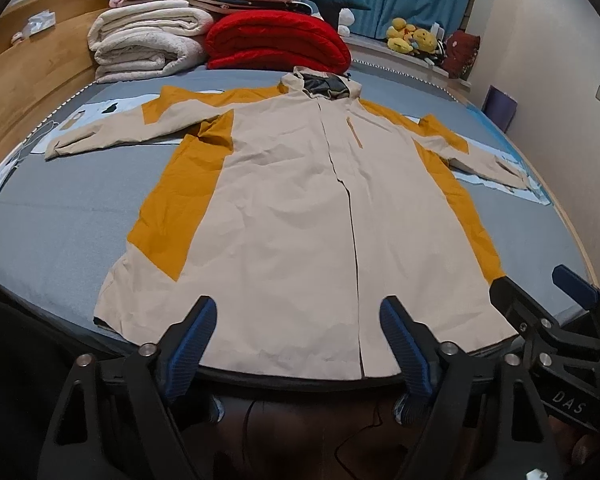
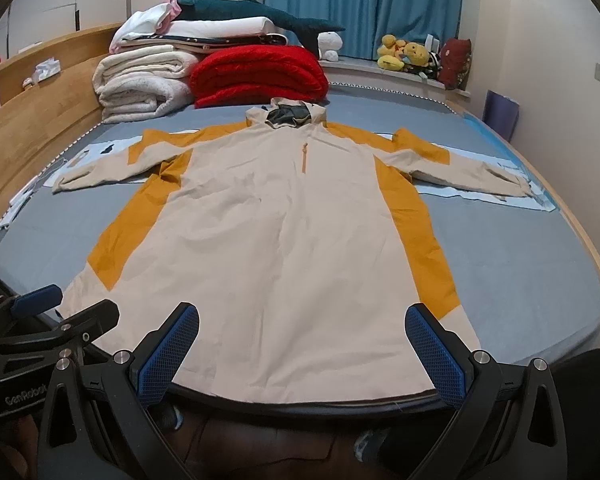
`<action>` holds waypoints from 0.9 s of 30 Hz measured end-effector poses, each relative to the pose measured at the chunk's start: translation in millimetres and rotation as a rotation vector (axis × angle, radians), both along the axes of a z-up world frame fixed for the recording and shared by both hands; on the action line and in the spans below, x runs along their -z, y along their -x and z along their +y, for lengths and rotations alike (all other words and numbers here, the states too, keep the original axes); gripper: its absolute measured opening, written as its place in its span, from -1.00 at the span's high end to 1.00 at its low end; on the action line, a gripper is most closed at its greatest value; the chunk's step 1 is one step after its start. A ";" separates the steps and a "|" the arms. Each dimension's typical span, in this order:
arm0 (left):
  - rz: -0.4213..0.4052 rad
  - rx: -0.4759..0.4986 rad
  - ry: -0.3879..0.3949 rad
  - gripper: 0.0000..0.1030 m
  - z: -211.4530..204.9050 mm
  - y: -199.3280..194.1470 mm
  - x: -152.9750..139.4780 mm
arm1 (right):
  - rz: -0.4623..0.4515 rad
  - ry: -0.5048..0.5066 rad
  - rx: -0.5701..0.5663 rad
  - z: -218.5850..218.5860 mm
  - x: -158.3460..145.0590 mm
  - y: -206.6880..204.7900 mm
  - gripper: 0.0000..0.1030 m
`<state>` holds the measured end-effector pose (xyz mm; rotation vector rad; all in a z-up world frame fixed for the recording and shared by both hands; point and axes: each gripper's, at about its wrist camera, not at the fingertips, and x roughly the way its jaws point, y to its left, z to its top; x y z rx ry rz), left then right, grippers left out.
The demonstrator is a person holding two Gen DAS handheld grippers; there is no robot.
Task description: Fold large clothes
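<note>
1. where the grey bed [image 1: 60, 216] meets its near edge, a cream-and-mustard jacket [image 1: 292, 208] lies flat, front up, hem toward the cameras, hood [image 1: 320, 84] toward the far end.
2. jacket body mostly cream; mustard panels run down both sides and across the shoulders. closed front placket down the middle, a short orange zip on the chest. light creasing all over.
3. both sleeves spread outward, each ending on pale blue sheets of paper or cloth lying on the bed; cannot tell which.
4. left gripper [image 1: 296, 344]: blue pads apart, hanging just over the hem, nothing between them, not touching the cloth as far as can be seen.
5. right gripper [image 2: 304, 348]: pads wide apart, also over the hem, nothing pinched.
6. far end of the bed: a stack of folded white blankets [image 1: 148, 44], a folded red blanket [image 1: 276, 44] beside it, a dark teal plush shark [image 2: 260, 12] on top.
7. wooden headboard ledge [image 1: 28, 80] along the left; blue curtains [image 2: 364, 0] behind; yellow plush toys [image 2: 404, 54] on the sill; pale wall with switches at right.
8. hem sits right at the near bed edge. bare grey mattress lies open on both sides of the jacket body; the far strip between hood and blankets is narrow.
</note>
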<state>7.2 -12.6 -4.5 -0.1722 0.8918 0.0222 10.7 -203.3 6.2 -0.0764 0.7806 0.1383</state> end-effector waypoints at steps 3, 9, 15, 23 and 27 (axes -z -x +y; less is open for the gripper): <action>-0.015 -0.014 -0.003 -0.41 4.0 -4.8 -6.0 | -0.001 -0.002 -0.004 0.1 -4.6 -0.8 -0.98; -0.052 -0.018 -0.023 -0.41 14.0 -22.9 -21.0 | -0.033 -0.036 0.016 -10.5 -35.3 -22.1 -0.98; -0.184 -0.006 -0.087 -0.41 26.5 -60.9 -50.6 | -0.085 -0.073 0.029 -13.9 -70.0 -79.8 -0.98; -0.305 -0.075 -0.160 -0.39 86.0 -154.5 -79.6 | -0.188 -0.124 0.032 5.7 -109.0 -185.6 -0.65; -0.250 -0.145 -0.152 -0.18 147.1 -210.8 -67.6 | -0.243 -0.128 0.002 25.6 -122.7 -239.0 -0.55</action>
